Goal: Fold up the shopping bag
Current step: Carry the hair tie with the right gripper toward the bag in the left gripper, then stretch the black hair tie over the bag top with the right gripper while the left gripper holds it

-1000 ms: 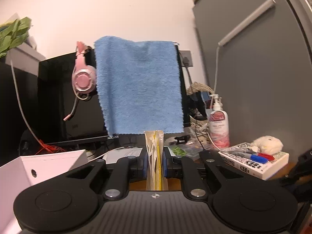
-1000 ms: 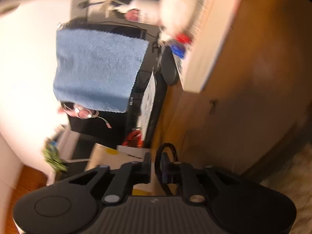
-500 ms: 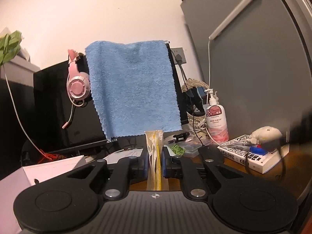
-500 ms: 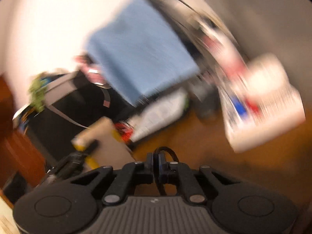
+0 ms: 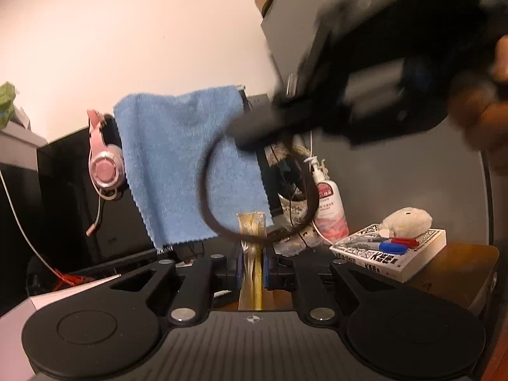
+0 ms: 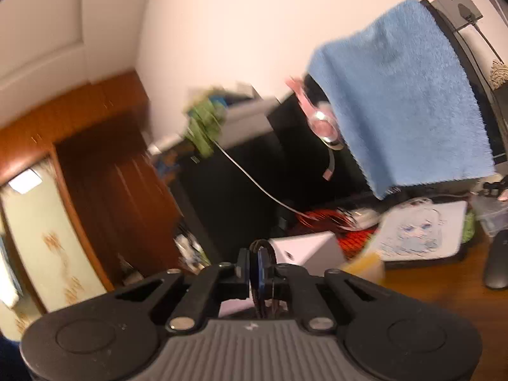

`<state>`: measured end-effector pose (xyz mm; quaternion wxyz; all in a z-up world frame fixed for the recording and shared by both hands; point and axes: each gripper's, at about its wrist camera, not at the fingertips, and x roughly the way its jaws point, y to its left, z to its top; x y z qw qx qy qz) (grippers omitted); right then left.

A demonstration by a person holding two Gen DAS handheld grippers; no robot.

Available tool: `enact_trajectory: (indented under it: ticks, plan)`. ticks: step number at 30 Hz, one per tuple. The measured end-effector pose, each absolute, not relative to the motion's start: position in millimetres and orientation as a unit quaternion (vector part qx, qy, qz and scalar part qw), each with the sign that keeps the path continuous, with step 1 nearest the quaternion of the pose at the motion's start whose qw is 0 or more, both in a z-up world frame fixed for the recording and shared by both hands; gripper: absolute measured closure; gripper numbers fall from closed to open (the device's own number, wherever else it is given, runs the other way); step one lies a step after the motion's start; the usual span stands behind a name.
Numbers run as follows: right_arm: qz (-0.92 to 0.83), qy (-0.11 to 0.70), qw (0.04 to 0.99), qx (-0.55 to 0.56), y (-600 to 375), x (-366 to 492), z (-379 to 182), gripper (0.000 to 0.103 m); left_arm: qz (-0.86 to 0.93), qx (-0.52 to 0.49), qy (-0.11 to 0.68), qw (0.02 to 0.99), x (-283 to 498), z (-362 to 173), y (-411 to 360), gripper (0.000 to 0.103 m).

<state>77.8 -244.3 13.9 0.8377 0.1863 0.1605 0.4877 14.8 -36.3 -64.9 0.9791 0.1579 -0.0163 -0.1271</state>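
Observation:
The shopping bag (image 5: 251, 254), folded into a narrow yellowish strip, stands upright between the fingers of my left gripper (image 5: 251, 266), which is shut on it. My right gripper (image 5: 250, 131) reaches in blurred from the upper right of the left wrist view, with a person's hand (image 5: 485, 111) on it. It is shut on a dark elastic band (image 5: 202, 187), whose loop hangs down around the top of the bag strip. In the right wrist view the band (image 6: 265, 247) arches over the shut right gripper (image 6: 258, 270).
A blue towel (image 5: 190, 165) hangs over a black monitor, with a pink headset (image 5: 104, 165) beside it. A pump bottle (image 5: 328, 203), a book with markers (image 5: 397, 254) and a white plush (image 5: 406, 219) sit on the wooden desk (image 5: 460, 270). A white box (image 6: 304, 247) and mouse (image 6: 497, 263) lie nearby.
My right gripper has swung up and left with the band and now hovers over the bag in the left wrist view. The left gripper keeps its hold and has tilted slightly.

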Motion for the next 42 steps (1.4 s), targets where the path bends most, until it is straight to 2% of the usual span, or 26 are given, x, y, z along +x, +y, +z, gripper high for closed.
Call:
enact_trajectory:
  ticks: [6,14,23,30,33,36,40,42]
  plan:
    - [0.433,0.161,0.879,0.121,-229.7,85.6,10.9,0.099,-0.138,0.157,-0.027,0.977,8.3,-62.3,-30.5,0.092]
    - [0.394,0.142,0.904,0.078,-225.9,89.8,10.1,0.099,-0.143,0.168,-0.085,0.972,-15.5,-67.6,-26.7,0.094]
    - [0.417,0.137,0.889,0.130,-249.6,95.0,15.6,0.099,-0.151,0.193,-0.140,0.959,-38.9,-72.9,-24.2,0.095]
    - [0.402,0.175,0.879,0.186,-265.2,117.0,4.7,0.103,-0.164,0.191,-0.168,0.953,-51.1,-73.1,-23.3,0.096]
    - [0.403,0.208,0.850,0.269,-282.7,136.7,-13.6,0.103,-0.169,0.183,-0.160,0.955,-47.8,-69.4,-22.4,0.096]
    - [0.426,0.195,0.833,0.295,-287.9,133.1,-20.9,0.103,-0.181,0.143,-0.125,0.965,-32.8,-62.6,-13.4,0.095]
    - [0.455,0.161,0.812,0.327,-289.0,122.8,-28.2,0.095,-0.228,0.042,-0.061,0.971,-4.8,-46.4,13.0,0.095]
    - [0.460,0.145,0.803,0.349,-291.2,123.2,-32.7,0.080,-0.254,-0.009,-0.038,0.966,5.5,-41.1,27.1,0.095]
